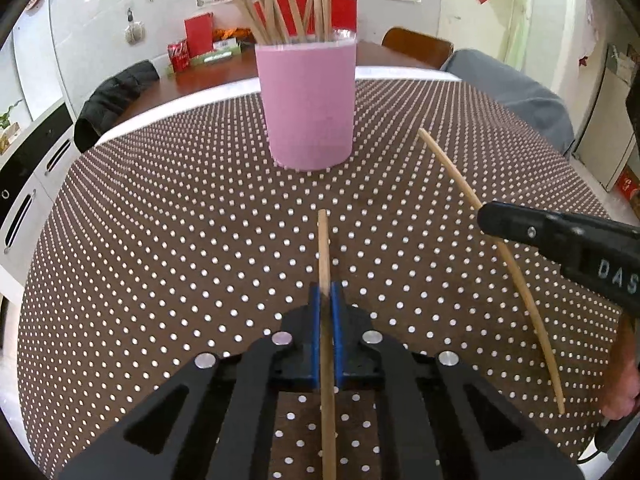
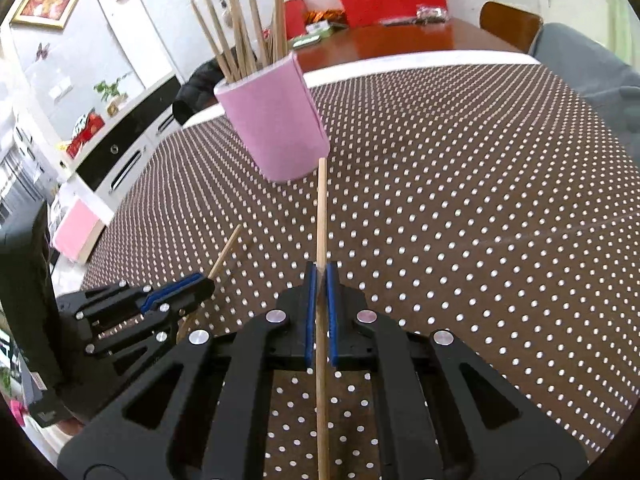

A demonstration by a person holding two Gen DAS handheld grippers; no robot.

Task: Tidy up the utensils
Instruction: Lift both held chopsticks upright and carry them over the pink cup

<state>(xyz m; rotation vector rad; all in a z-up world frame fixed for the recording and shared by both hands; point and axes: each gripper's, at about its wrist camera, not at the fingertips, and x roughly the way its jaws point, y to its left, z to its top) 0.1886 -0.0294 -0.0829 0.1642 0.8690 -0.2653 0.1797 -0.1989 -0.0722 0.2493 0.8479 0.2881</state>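
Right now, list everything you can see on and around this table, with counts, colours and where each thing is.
holder: one, pink, upright on the cloth, far side of the table
sticks in holder: a bunch, count unclear, tan wood, standing in the holder
loose sticks: two, tan wood, one in each gripper
cloth: one, brown with white dots, covering the table
can: one, red, on the wooden table behind
chair: one, brown, behind the table
jacket: one, black, draped at the back left
left gripper: black, blue pads, shut on a stick
right gripper: black, blue pads, shut on a stick
hand: part, right edge of left view
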